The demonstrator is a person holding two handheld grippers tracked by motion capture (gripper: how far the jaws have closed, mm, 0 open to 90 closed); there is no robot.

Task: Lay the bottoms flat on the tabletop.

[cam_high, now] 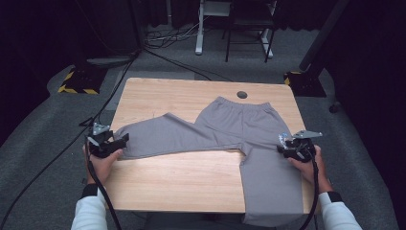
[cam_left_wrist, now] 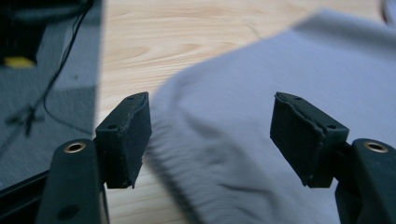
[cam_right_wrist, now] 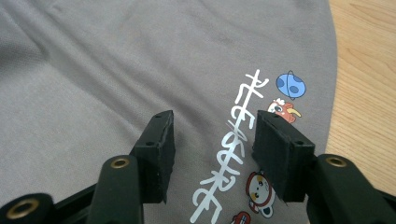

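The grey trousers [cam_high: 230, 132] lie flat across the middle and right of the counter [cam_high: 191, 91], so tongs can pass over them low. One leg runs to the left edge, the other hangs off the near edge. Bare wood lies open along the far side and at the near left, between the two legs. The left tongs [cam_high: 112, 143] stand open at the left leg's hem, the right tongs [cam_high: 286, 145] over the printed side; between them nothing rises.
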